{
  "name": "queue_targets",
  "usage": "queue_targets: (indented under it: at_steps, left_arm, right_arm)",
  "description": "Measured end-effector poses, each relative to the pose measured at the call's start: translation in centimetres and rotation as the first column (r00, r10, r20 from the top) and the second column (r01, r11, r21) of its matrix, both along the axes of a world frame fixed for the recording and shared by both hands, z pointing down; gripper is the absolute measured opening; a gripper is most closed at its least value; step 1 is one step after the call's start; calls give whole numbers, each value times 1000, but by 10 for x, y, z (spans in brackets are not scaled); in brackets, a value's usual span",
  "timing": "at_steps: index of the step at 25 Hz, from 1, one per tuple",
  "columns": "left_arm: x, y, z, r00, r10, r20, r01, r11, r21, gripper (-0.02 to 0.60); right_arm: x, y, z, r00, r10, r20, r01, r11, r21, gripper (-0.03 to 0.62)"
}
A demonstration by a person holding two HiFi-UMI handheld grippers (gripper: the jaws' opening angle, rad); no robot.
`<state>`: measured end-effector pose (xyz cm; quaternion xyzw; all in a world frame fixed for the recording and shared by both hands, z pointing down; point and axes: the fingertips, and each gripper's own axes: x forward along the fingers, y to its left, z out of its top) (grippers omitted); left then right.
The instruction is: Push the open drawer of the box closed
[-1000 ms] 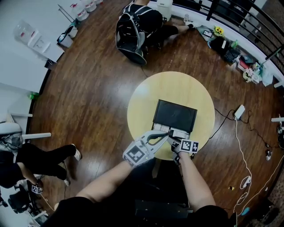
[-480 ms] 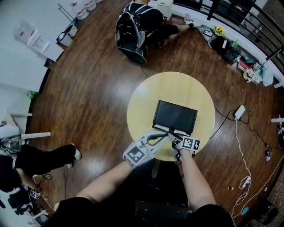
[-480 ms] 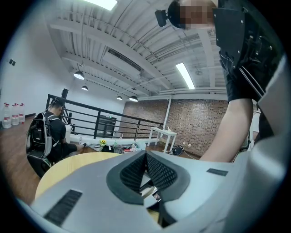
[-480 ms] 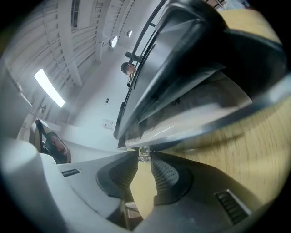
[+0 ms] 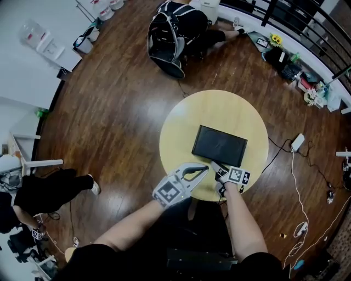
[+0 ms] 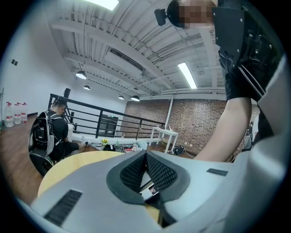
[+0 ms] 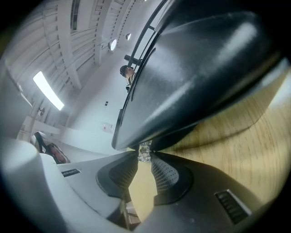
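You stood over a wide floor of dark wooden boards (image 5: 120, 110), and the round, pale wooden table (image 5: 186, 123) filled the middle of the head view. Beyond the table a person with a backpack (image 5: 173, 33) crouched on the boards near a black railing (image 5: 270, 12). Another person in dark clothes (image 5: 44, 192) was at the far left, and a white power strip (image 5: 296, 141) lay on the floor to the right of the table. The black box (image 5: 219, 142) lay flat on the table, a little to your side of its middle, with one long edge turned toward you. From above, the drawer could not be made out past that near edge, so whether it sat fully in could not be told. Both of your grippers reached in over the table's near rim. Your left gripper (image 5: 205, 168), with its marker cube (image 5: 167, 192) low on its body, pointed toward the left end of the box's near edge. In the left gripper view its ribbed pads (image 6: 159, 170) met at the tips, clenched on nothing. Your right gripper (image 5: 216, 165) had its tips at that same near edge, just beside the left one. In the right gripper view the box's dark body loomed just above the jaws, and their tips were closed on a small clear knob (image 7: 144, 152) at the box's lower front edge.
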<state>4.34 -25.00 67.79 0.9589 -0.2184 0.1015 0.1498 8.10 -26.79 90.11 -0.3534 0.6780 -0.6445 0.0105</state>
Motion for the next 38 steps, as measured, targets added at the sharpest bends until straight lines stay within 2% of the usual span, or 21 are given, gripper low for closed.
queue_targets:
  at_steps: [7, 12, 16, 20, 24, 25, 28, 31, 34, 38]
  left_arm:
    - [-9, 4, -1, 1000, -4, 2, 4, 1000, -4, 30]
    - [3, 2, -4, 1000, -7, 5, 7, 1000, -17, 29]
    - [-1, 5, -15, 1000, -2, 0, 2, 1000, -3, 29]
    - [-2, 17, -40, 1000, 2, 3, -2, 1000, 13, 29]
    - [1, 35, -65, 1000, 6, 5, -6, 1000, 21, 29]
    - [2, 40, -72, 1000, 6, 4, -6, 1000, 22, 29]
    - [4, 54, -96, 1000, 10, -1, -10, 999, 31, 29]
    - [4, 71, -123, 1000, 17, -20, -16, 999, 46, 29]
    - [2, 81, -155, 998, 29, -56, -26, 998, 53, 29]
    - [12, 86, -206, 995, 43, -95, -37, 997, 62, 29]
  right_arm:
    - [-7, 6, 1, 1000, 4, 5, -4, 1000, -11, 121]
    - [-2, 16, 0, 999, -45, 11, 46, 999, -18, 141]
    - [-9, 27, -21, 997, -71, -11, 72, 997, 8, 141]
    - [-9, 43, -62, 993, -101, -61, 106, 991, 77, 126]
    - [-1, 58, -122, 984, -133, -122, 156, 968, 198, 18]
    - [1, 61, -140, 983, -133, -129, 160, 958, 237, 18]
    - [8, 65, -201, 988, -99, -121, 137, 919, 370, 18]
    - [9, 73, -264, 990, -72, -126, 126, 855, 504, 17]
    - [3, 81, -327, 980, -76, -185, 177, 762, 623, 18]
    - [4, 91, -406, 949, -76, -305, 285, 618, 733, 17]
